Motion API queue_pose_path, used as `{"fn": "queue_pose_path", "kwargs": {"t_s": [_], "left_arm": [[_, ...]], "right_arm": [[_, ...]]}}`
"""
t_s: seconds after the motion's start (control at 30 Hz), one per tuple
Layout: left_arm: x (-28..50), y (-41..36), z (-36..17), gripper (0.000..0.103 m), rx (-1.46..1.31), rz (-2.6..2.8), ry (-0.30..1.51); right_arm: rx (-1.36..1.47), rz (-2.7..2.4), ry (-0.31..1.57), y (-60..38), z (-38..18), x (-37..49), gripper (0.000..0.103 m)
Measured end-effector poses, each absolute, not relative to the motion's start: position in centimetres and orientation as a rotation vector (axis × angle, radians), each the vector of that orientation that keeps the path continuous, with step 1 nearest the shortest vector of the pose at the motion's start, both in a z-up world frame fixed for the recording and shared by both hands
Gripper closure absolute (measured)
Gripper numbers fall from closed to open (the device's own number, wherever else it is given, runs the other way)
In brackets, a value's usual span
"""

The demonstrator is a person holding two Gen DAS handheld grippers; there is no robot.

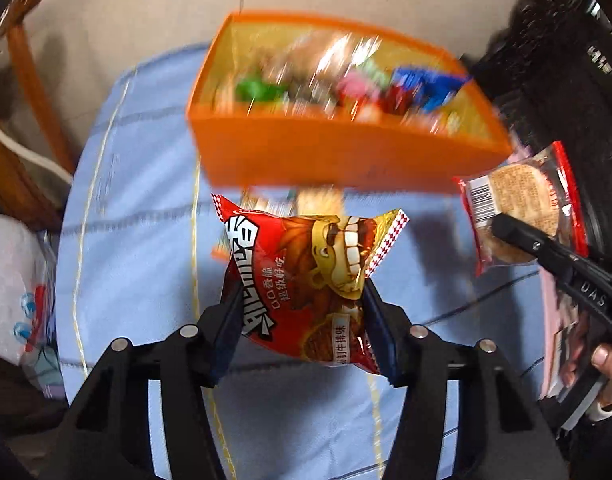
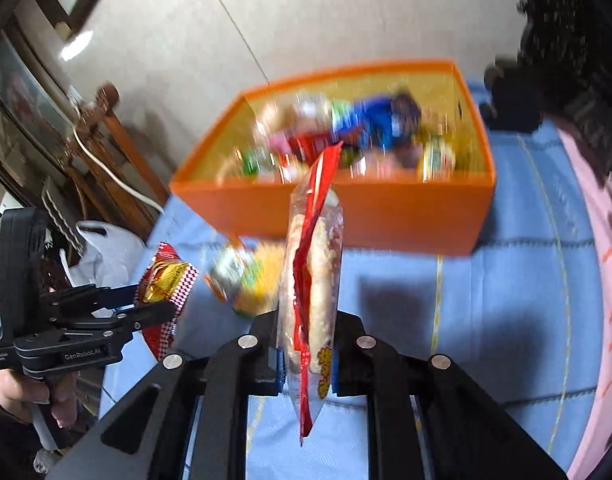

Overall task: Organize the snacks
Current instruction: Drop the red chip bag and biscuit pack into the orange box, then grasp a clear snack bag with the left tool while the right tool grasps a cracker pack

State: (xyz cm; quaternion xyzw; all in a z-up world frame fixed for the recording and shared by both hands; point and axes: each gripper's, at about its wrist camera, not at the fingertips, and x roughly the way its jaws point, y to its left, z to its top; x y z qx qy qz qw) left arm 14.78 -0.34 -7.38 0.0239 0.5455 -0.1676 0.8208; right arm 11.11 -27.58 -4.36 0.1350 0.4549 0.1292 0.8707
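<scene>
Left hand-held gripper [image 1: 302, 320] is clamped on a red snack bag [image 1: 306, 284] w/ a cartoon monster face, held up above the blue checked cloth [image 1: 138, 200]. Right hand-held gripper [image 2: 306, 360] is pinching a clear-and-red packet [image 2: 312, 280] edge-on, round cake inside (barcode shows from the left cam). Both sit just short of the orange box [image 2: 386, 216], which is already full of mixed wrappers, too blurry to name. Another small packet [image 2: 242, 280] lies on the cloth near the box.

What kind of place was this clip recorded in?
Probably a home room: a blue quilted cloth under an orange box of snacks, a wooden chair beside it, and a tiled floor.
</scene>
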Motion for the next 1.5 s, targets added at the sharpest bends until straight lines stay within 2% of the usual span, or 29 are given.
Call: {"fn": "queue_pose_path", "kwargs": {"t_s": [0.27, 0.3, 0.33, 0.37, 0.4, 0.43, 0.5, 0.7, 0.97, 1.07, 1.5], "left_arm": [[24.2, -6.5, -0.7, 0.048, 0.065, -0.378, 1.001], [26.2, -7.4, -0.5, 0.045, 0.054, -0.38, 0.995], [27.5, -8.0, -0.5, 0.037, 0.05, -0.366, 0.991], [28.2, -8.2, -0.7, 0.03, 0.055, -0.329, 0.998], [28.8, -8.2, -0.9, 0.011, 0.064, -0.28, 1.003], [28.9, -8.1, -1.0, 0.006, 0.068, -0.245, 0.993], [28.5, -7.5, -1.4, 0.005, 0.072, -0.256, 0.964], [25.8, -4.6, -4.4, 0.005, 0.103, -0.204, 1.034], [21.6, -1.0, -10.4, 0.005, 0.106, -0.151, 1.158], [20.4, -0.8, -12.4, 0.005, 0.137, -0.155, 1.19], [21.3, -1.3, -17.8, 0.007, 0.211, -0.153, 1.259]], "right_arm": [[0.307, 0.244, 0.806, -29.8, 1.0, 17.6, 0.088], [0.319, 0.228, 0.8, -30.1, 1.1, 19.4, 0.087], [0.34, 0.212, 0.796, -30.4, 0.9, 21.1, 0.084], [0.348, 0.192, 0.81, -30.7, 0.4, 22.7, 0.059], [0.348, 0.153, 0.836, -31.0, 0.0, 23.6, 0.043], [0.352, 0.116, 0.839, -31.3, -0.1, 23.9, 0.03], [0.344, 0.085, 0.796, -31.2, -0.5, 23.3, 0.03], [0.331, 0.116, 0.802, -30.1, -2.6, 19.2, 0.029], [0.291, 0.125, 0.885, -28.2, -5.5, 14.3, 0.02], [0.297, 0.104, 0.935, -28.1, -7.2, 12.9, 0.019], [0.34, 0.116, 1.03, -27.6, -9.7, 11.7, 0.018]]}}
